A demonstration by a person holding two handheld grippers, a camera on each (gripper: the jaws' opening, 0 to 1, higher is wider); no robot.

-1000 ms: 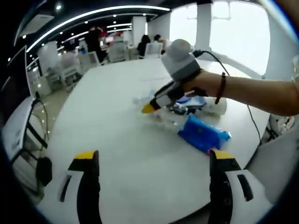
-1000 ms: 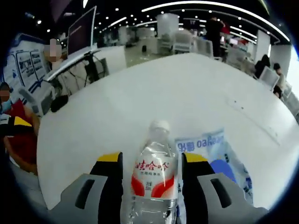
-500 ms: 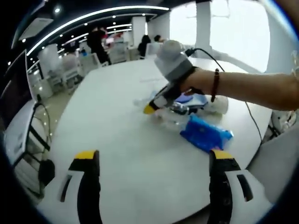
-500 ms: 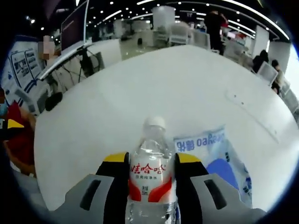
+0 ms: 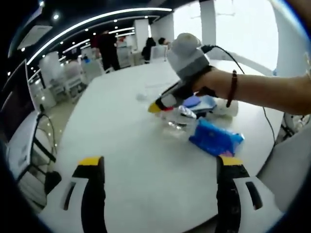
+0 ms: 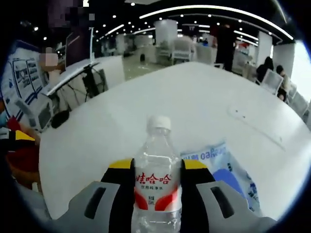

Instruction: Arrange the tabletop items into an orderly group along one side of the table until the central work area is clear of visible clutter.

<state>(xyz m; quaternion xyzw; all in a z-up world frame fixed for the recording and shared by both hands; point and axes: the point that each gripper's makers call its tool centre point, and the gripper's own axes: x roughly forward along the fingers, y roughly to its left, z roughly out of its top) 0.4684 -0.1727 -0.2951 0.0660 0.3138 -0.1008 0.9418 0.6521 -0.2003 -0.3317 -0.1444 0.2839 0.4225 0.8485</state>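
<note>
In the right gripper view a clear water bottle [image 6: 154,179] with a white cap and a red and white label stands between my right gripper's [image 6: 156,167] yellow-tipped jaws, which are shut on it. To its right a blue and white packet [image 6: 228,170] lies on the white table [image 6: 146,102]. In the left gripper view my left gripper [image 5: 160,162] is open over bare table, with nothing between its jaws. Beyond it a hand holds the right gripper [image 5: 167,99] with the bottle [image 5: 177,117] under it. A blue packet [image 5: 215,138] lies just to the right.
Behind the blue packet lie another blue and white packet [image 5: 200,103] and a white object [image 5: 228,108]. A flat strip [image 6: 255,127] lies far across the table. The table's near edge [image 5: 58,194] curves on the left, with a monitor stand and cables beyond. Chairs and people are far behind.
The right gripper has stayed shut on the bottle and has shifted slightly, tilting its view up. My left gripper stays open; its view has barely moved.
</note>
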